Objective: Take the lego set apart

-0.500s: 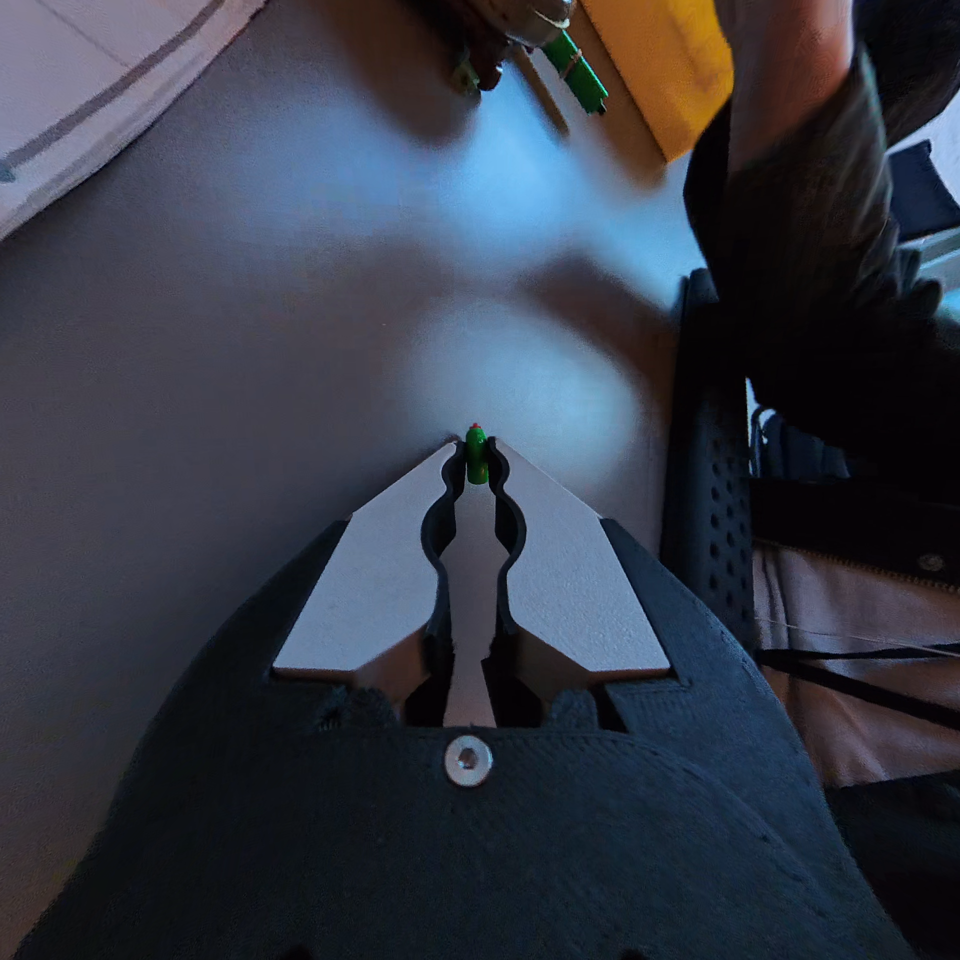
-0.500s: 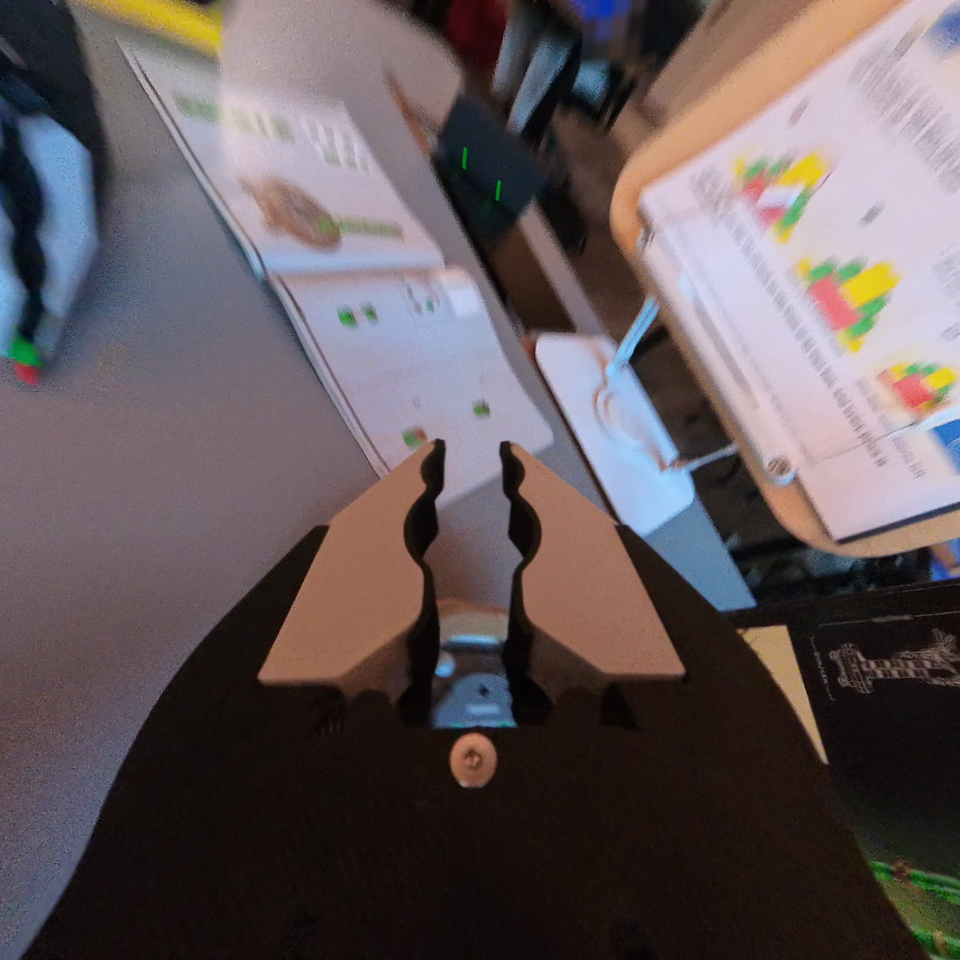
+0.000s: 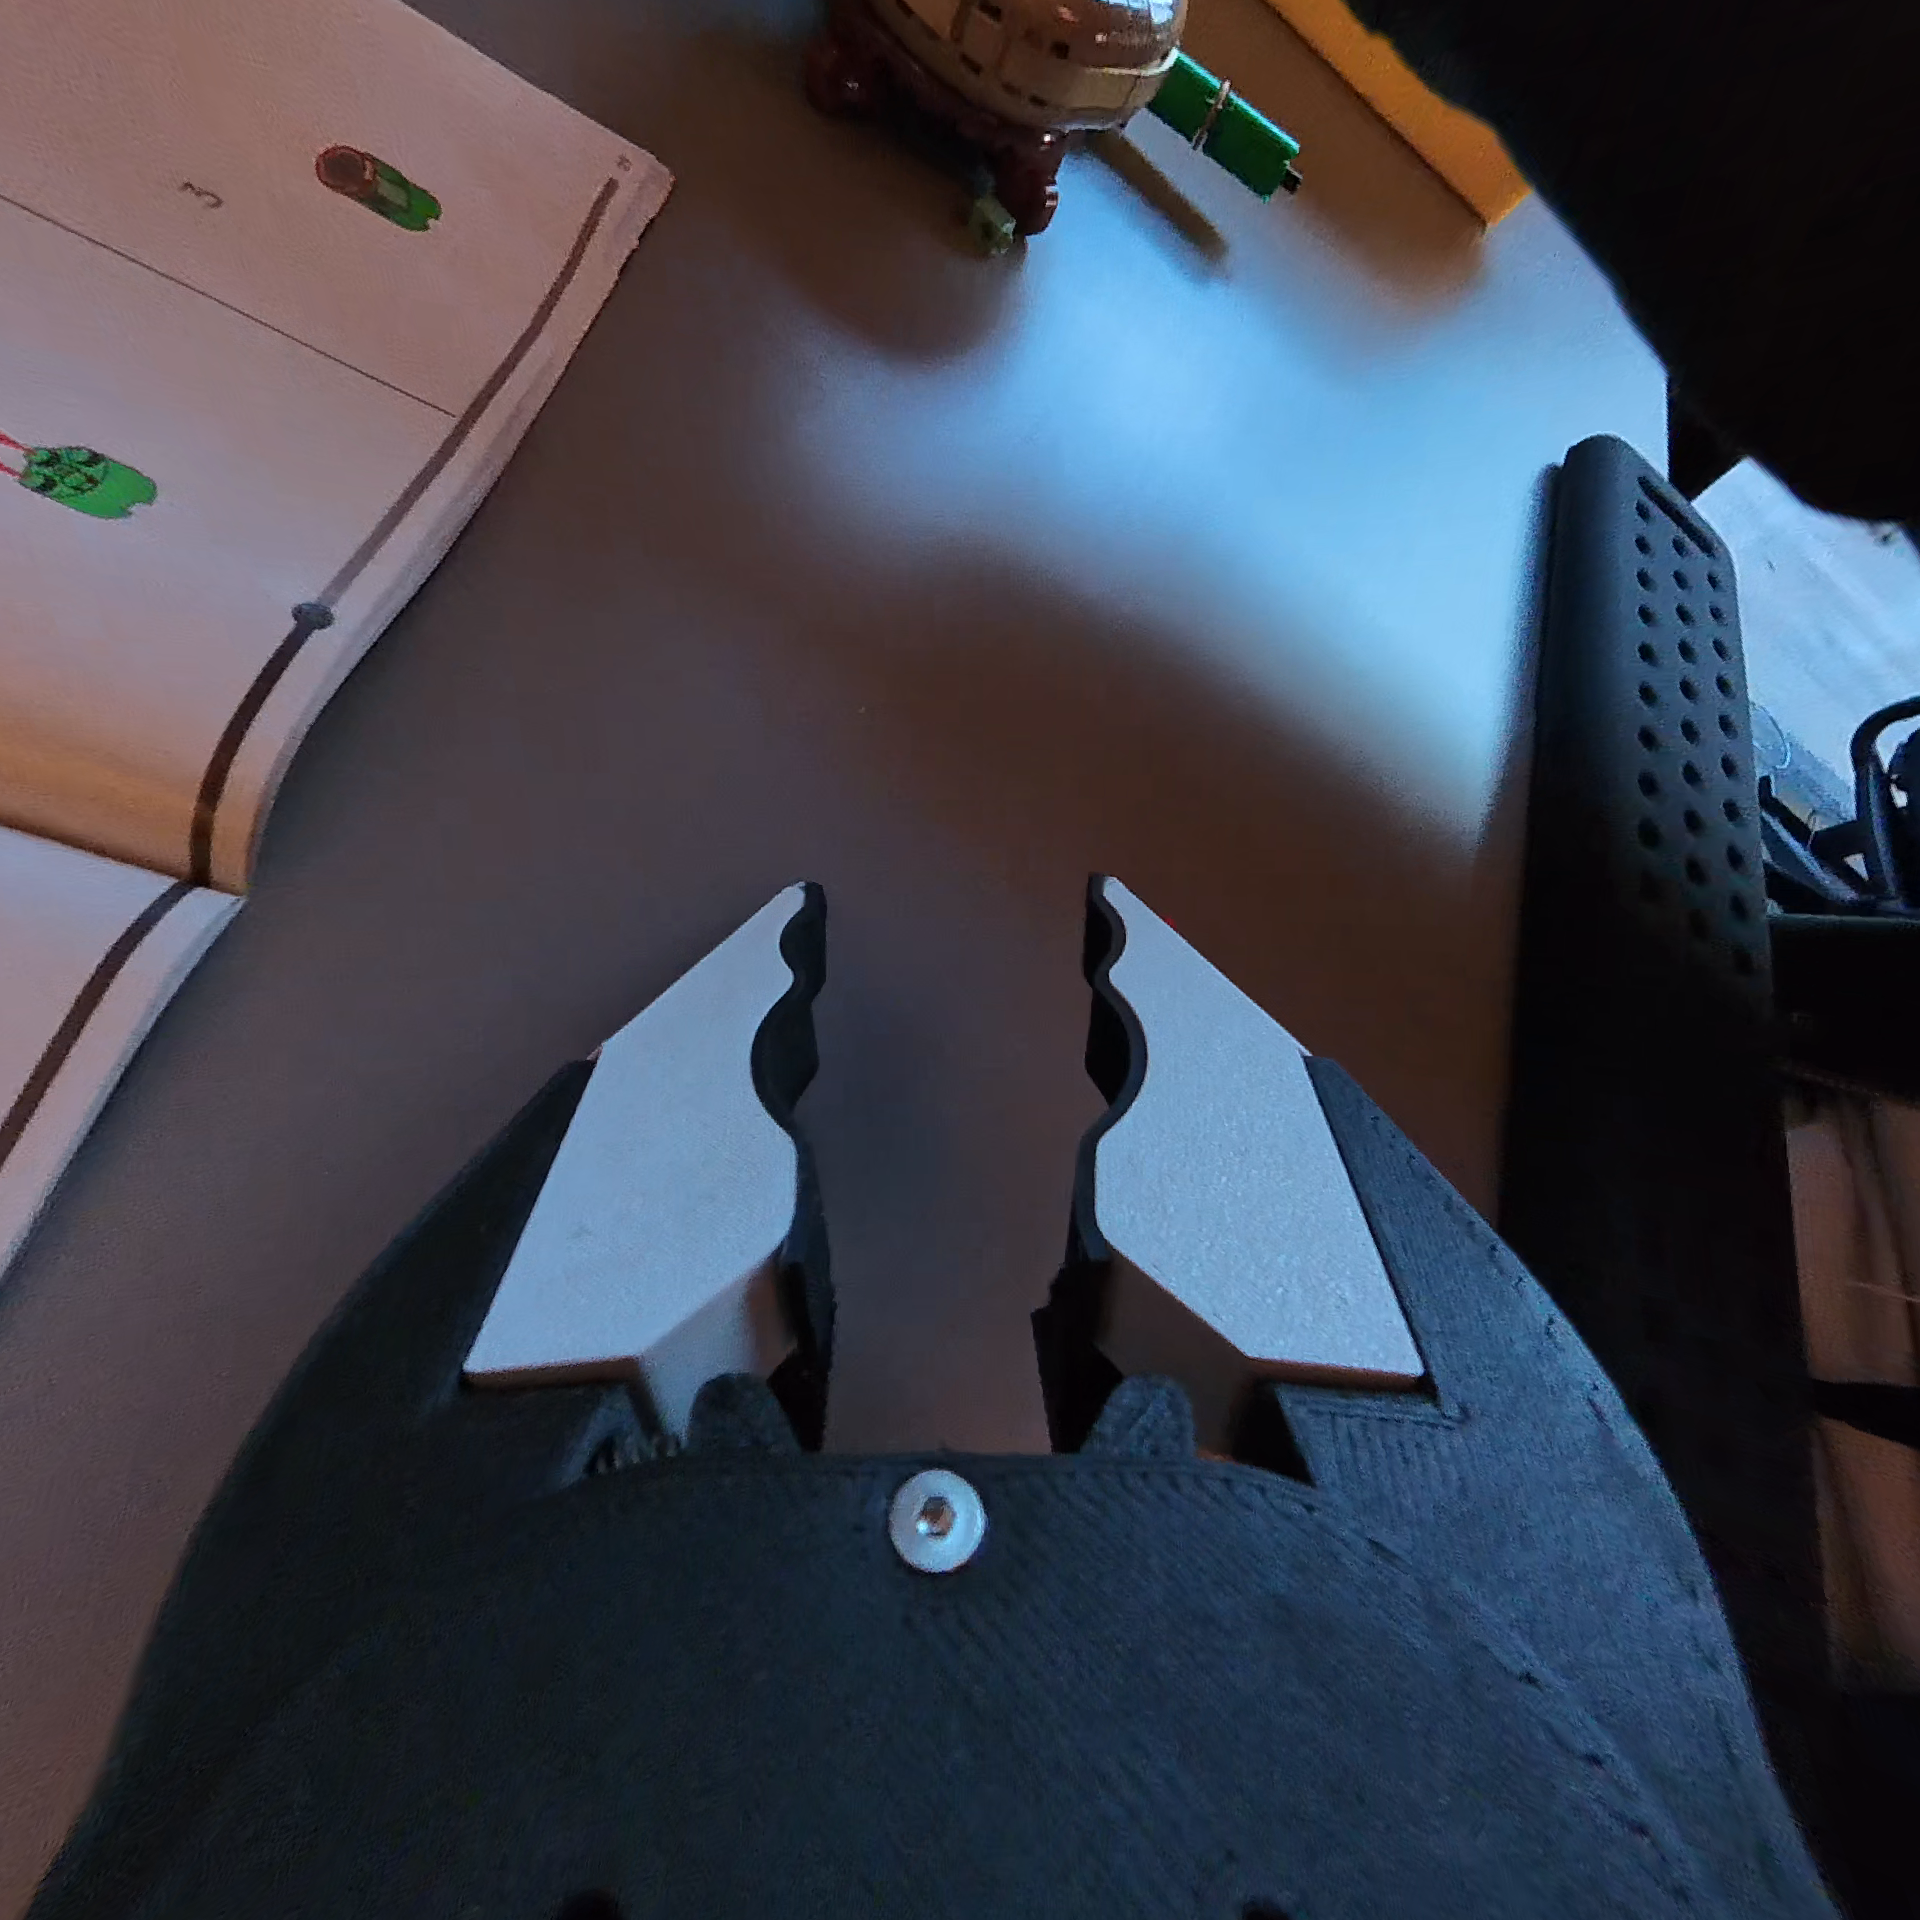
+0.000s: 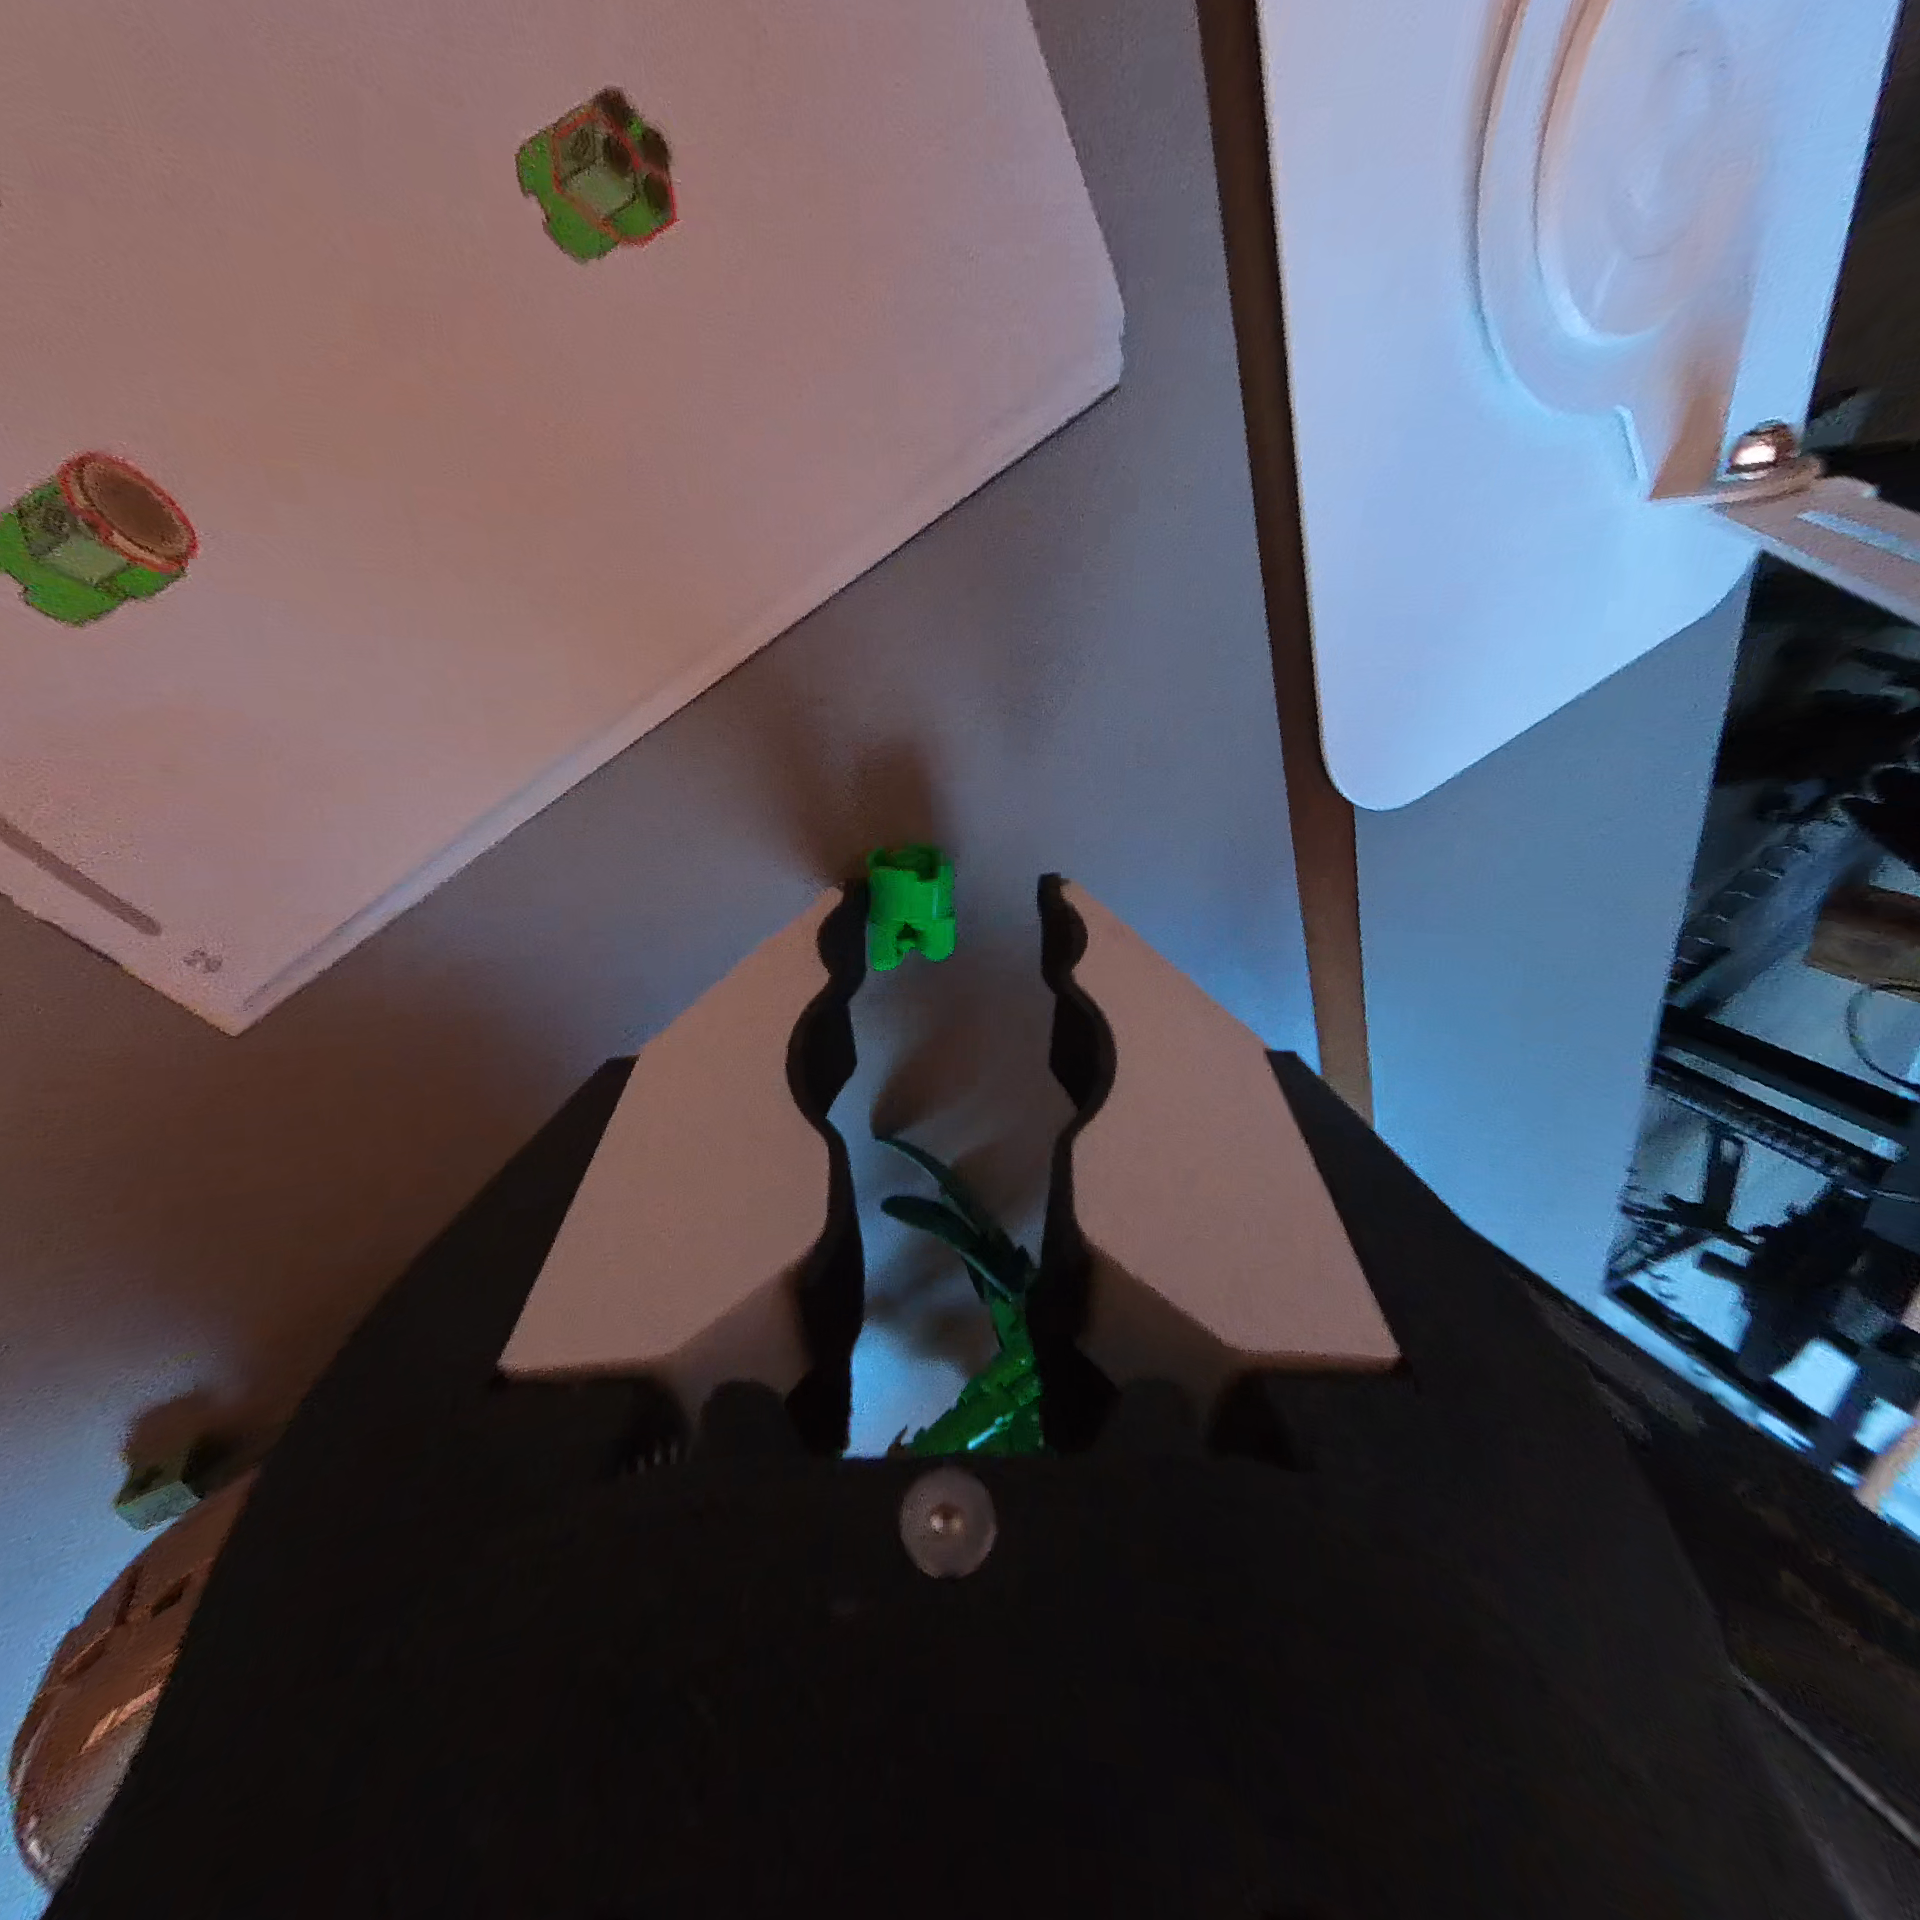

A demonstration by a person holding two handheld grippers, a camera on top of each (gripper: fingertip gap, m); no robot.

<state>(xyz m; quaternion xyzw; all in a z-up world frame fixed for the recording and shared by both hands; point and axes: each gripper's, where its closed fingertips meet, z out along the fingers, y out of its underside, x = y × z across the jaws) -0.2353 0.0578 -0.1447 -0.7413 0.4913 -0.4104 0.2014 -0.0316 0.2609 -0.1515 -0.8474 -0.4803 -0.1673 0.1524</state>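
Left gripper (image 3: pixel 954 899): jaws spread wide, nothing between them, poised over bare grey worktop (image 3: pixel 727 644)

Right gripper (image 4: pixel 940 894): jaws parted, gripping nothing; a small bright green piece (image 4: pixel 910 906) sits at the tips, against the inner edge of the left finger and clear of the right one. Its long axis runs roughly along the fingers, round studded end pointing away from the camera

Dark green leaf piece (image 4: pixel 977 1288): lies on the worktop under the right gripper, seen through the gap between the fingers, long axis running roughly fore-and-aft with a slight curve

Lego set (image 3: pixel 997 73): tan and dark brown rounded build at the far end of the worktop in the left wrist view, partly cut off by the frame; a green bar (image 3: pixel 1226 135) sticks out from it to the right, pointing diagonally down and right

Instruction booklet (image 3: pixel 208 416): open, flat on the worktop to the left, its pages showing green part diagrams; also at upper left in the right wrist view

White flat object (image 4: pixel 1507 416): beyond the worktop edge, right wrist view
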